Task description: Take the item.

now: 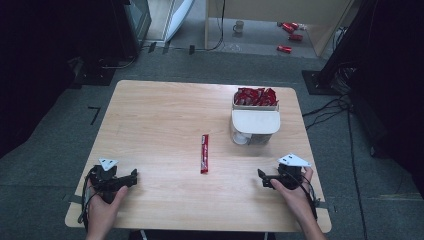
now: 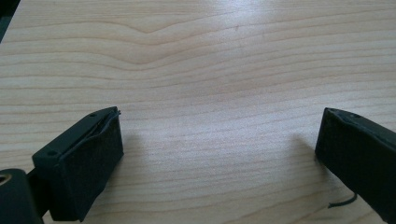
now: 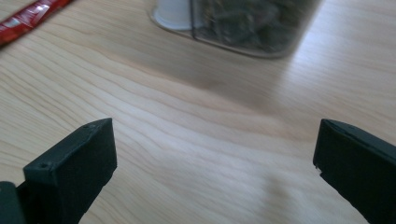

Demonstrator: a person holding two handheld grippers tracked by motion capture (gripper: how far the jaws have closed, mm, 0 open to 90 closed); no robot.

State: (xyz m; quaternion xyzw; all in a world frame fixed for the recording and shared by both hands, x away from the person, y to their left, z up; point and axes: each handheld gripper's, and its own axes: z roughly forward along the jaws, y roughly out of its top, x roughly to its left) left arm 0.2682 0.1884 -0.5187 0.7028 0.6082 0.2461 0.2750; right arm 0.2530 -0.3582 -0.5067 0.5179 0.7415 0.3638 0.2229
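A long red stick packet (image 1: 204,153) lies flat on the middle of the wooden table (image 1: 160,115); its end also shows at the top left of the right gripper view (image 3: 32,16). My left gripper (image 1: 131,177) rests near the table's front left corner, open, with bare wood between its jaws (image 2: 219,140). My right gripper (image 1: 262,176) sits near the front right, open and holding nothing (image 3: 215,149). Both grippers point inward toward the table's middle, well apart from the packet.
A clear container with a white lid (image 1: 255,122) stands at the right of the table, its base in the right gripper view (image 3: 243,28). Behind it sits a white box of several red packets (image 1: 255,97). On the floor beyond are a mug (image 1: 239,26) and red packets (image 1: 290,27).
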